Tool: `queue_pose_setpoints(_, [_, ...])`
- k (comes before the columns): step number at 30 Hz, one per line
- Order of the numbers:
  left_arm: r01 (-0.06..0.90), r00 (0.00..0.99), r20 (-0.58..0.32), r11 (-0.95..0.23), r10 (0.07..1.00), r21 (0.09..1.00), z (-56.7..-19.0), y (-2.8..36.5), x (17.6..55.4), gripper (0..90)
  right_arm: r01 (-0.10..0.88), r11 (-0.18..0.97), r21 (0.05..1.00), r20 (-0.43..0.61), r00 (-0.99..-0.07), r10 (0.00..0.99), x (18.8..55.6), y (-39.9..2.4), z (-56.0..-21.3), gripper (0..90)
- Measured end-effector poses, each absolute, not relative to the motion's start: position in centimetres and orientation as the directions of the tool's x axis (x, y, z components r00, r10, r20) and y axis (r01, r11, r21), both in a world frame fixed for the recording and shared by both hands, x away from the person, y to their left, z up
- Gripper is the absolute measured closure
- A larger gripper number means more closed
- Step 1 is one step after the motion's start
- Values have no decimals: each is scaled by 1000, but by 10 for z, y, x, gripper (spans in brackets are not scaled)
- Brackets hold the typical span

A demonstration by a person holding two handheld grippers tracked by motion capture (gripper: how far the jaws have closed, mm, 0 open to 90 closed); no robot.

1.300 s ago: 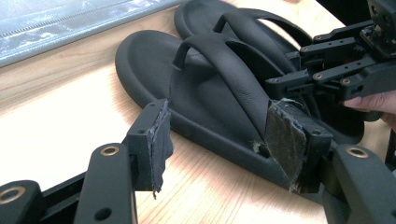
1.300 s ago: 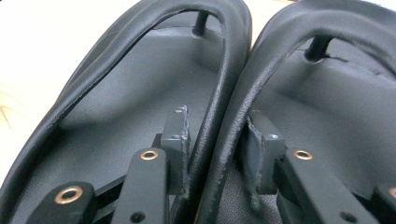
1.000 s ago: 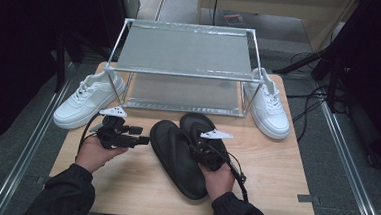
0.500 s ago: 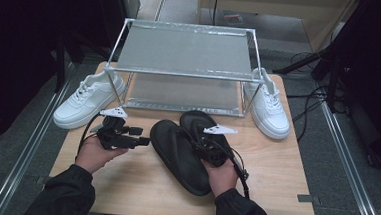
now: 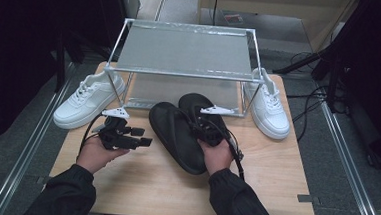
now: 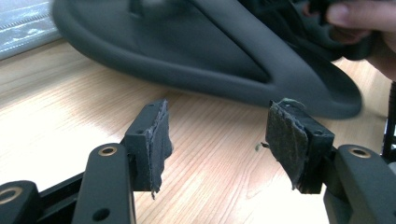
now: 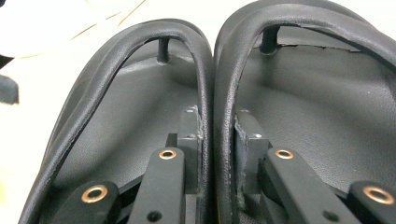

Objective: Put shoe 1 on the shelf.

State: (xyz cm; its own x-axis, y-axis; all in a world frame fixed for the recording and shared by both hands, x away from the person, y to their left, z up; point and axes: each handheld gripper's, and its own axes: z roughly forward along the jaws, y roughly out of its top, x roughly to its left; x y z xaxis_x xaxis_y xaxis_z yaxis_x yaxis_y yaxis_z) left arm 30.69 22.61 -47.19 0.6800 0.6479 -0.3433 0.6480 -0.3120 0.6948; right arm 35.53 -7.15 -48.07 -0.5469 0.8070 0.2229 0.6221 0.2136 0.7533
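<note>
From the high view we see a pair of black flip-flops [image 5: 176, 136] lying side by side at the middle of the wooden table [image 5: 274, 183], toes toward twelve o'clock, just in front of a metal shoe rack [image 5: 184, 52]. Our right gripper [image 5: 208, 131] sits on the pair, at about three o'clock of its middle, and our right hand [image 5: 216, 155] cups it from six o'clock. Our left gripper [image 5: 139, 137] hovers at nine o'clock of the flip-flops, apart from them, pointing toward three o'clock. One white sneaker [image 5: 89, 99] stands at ten o'clock of the pair, another white sneaker [image 5: 268, 107] at two o'clock.

In the left gripper view, our jaws are spread wide with nothing between them; the bare table shows below, and the sole edge of a flip-flop [image 6: 205, 60] runs across at twelve o'clock.

In the right gripper view, our jaws are clenched on the two inner straps [image 7: 212, 107] of the flip-flops, pinching them together, one footbed on each side.
</note>
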Motion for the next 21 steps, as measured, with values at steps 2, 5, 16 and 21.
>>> queue_pose_setpoints(2, [644, 684, -340, -315, 646, 697, -471, 226, 306, 398, 614, 211, 761, 207, -537, 818, 368, -68, -480, 771])
queue_pose_setpoints(5, [645, 681, -341, -310, 648, 699, -471, 226, 306, 398, 628, 193, 754, 213, -511, 832, 382, -66, -482, 771])
queue_pose_setpoints(16, [644, 686, -351, -307, 638, 701, -470, 226, 306, 398, 644, 160, 748, 185, -434, 882, 422, -45, -497, 770])
queue_pose_setpoints(21, [643, 686, -352, -304, 637, 703, -470, 227, 306, 398, 650, 118, 751, 190, -384, 903, 436, -40, -502, 770])
